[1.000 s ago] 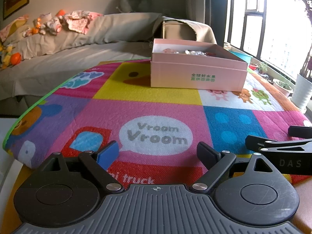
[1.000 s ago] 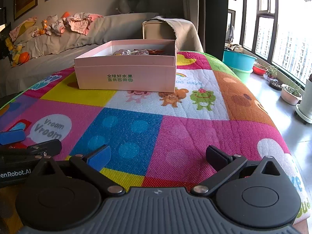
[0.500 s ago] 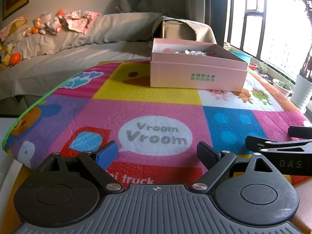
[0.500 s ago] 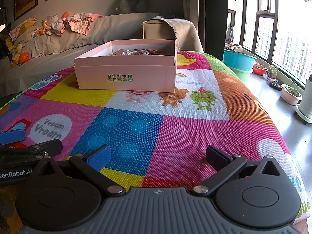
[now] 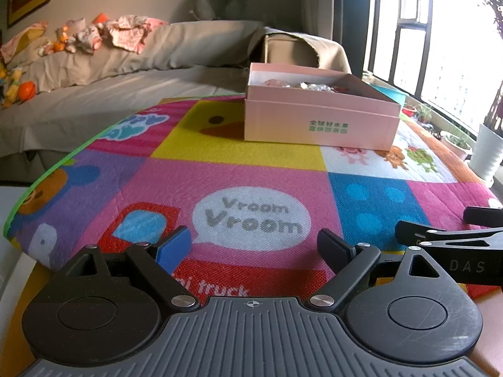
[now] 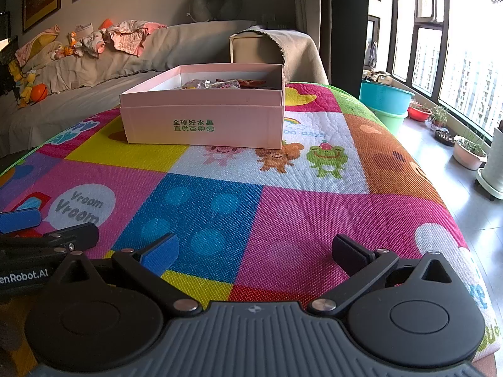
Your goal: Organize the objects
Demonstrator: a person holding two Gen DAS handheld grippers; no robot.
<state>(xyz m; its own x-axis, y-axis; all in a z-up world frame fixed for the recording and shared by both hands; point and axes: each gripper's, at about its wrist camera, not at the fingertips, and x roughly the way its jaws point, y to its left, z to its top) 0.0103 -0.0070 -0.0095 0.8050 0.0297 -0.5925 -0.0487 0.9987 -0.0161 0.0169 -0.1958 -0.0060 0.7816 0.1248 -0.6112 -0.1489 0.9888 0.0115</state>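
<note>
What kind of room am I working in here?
Likely a home living room: a covered sofa with baby clothes, a cartoon play mat holding a pink box, potted plants by big windows.

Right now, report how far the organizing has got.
Done: several wrapped items already lie inside the pink box on the play mat. In hand: nothing; the left gripper and right gripper are both open and empty, low over the mat's near edge. Left: no loose items show on the mat.
</note>
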